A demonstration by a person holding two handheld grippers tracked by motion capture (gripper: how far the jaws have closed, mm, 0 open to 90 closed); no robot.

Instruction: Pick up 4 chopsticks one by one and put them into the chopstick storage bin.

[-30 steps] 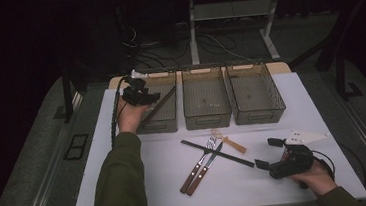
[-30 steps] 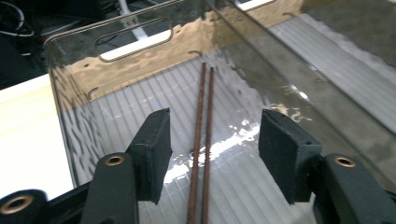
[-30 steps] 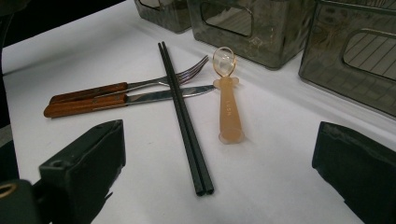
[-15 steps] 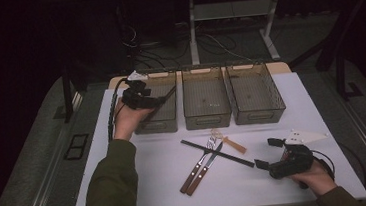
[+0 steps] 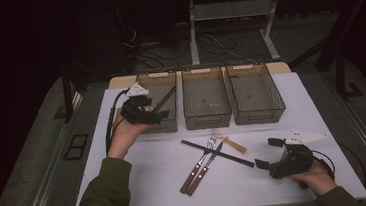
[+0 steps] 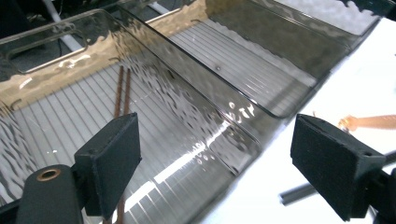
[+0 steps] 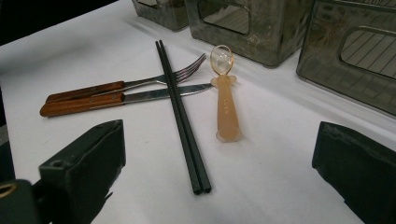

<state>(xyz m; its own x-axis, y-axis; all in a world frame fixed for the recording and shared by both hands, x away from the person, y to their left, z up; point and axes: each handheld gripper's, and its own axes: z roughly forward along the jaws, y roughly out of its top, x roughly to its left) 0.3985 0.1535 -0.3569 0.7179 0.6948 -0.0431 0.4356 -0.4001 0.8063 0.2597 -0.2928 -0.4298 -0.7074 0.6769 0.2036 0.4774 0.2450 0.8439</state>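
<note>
Both grippers released, cutlery loose on the white surface (image 5: 144,196).

Nearest: right gripper (image 5: 271,151) low at the surface's near right, jaws wide apart, holding nothing. Just ahead of it, black chopsticks (image 7: 181,114) lie crossed over a wooden-handled fork (image 7: 122,85) and knife (image 7: 121,98); an amber spoon (image 7: 224,95) just beside. Farther: left gripper (image 5: 160,116), jaws spread, empty, over the near rim of the left bin (image 5: 169,75), brown chopsticks (image 6: 122,88) inside.
</note>
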